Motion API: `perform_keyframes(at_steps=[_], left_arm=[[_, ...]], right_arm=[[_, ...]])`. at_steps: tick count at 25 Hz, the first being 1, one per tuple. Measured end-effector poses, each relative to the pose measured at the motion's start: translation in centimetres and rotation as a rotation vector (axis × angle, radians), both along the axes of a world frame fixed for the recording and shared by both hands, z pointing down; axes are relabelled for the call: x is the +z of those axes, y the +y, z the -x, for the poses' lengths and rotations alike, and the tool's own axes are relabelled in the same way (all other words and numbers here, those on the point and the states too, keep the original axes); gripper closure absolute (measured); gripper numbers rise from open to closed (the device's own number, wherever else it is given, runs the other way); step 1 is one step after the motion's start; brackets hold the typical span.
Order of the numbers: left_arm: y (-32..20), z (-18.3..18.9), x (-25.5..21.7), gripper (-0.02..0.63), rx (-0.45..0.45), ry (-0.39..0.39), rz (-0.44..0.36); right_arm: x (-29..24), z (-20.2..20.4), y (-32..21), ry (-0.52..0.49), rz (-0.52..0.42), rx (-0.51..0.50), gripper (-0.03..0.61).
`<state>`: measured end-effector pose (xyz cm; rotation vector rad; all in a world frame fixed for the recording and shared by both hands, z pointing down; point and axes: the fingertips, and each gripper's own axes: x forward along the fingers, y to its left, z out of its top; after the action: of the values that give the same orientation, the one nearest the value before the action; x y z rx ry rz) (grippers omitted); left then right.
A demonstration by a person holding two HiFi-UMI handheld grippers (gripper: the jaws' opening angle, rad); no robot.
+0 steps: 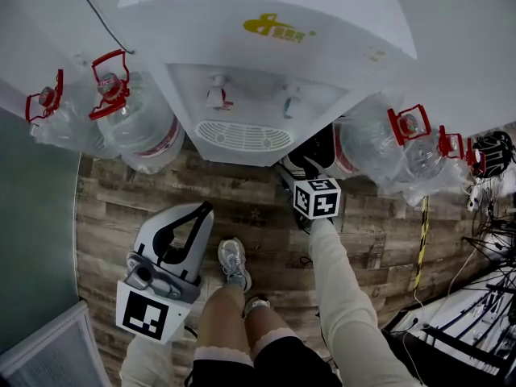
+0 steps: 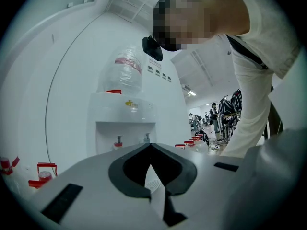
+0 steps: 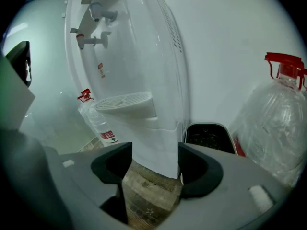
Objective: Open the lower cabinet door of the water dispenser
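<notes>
Ahead of you: the water dispenser (image 1: 266, 63) stands on the wooden floor (image 1: 161, 196) against a white wall, with water bottles (image 1: 141, 127) lying on both sides of it.
Door: the lower cabinet door (image 3: 154, 145) is beneath the drip tray (image 3: 125, 103); its bottom corner shows between your right claw's jaws, untouched.
Right: your right claw (image 3: 148, 164) is spread wide, gripping nothing, angled down at the dispenser's base.
Left: your left claw (image 2: 151, 146) is closed on nothing, level, well back from the dispenser.
</notes>
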<state>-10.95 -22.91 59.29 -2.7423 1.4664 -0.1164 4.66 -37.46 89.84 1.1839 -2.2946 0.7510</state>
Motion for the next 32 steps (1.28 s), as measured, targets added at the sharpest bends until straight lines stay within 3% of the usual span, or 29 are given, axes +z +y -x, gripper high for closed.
perform_keyframes(at_steps=[9, 15, 19, 32], left_arm=[[-0.9, 1.8, 1.9, 0.615, -0.018, 0.000, 0.007], [-1.1, 3.4, 2.2, 0.615, -0.043, 0.001, 0.011], [-1.1, 3.6, 2.1, 0.615, -0.055, 0.012, 0.009], [0.9, 2.5, 0.6, 0.615, -0.048, 0.023, 0.018]], right_arm=[[1.9, 1.5, -3.3, 0.046, -0.001, -0.035, 0.243], [1.7, 2.0, -4.0, -0.035, 0.036, 0.041, 0.238], [1.7, 2.0, -3.8, -0.003, 0.047, 0.041, 0.239], [1.7, 2.0, 2.7, -0.021, 0.091, 0.064, 0.250]])
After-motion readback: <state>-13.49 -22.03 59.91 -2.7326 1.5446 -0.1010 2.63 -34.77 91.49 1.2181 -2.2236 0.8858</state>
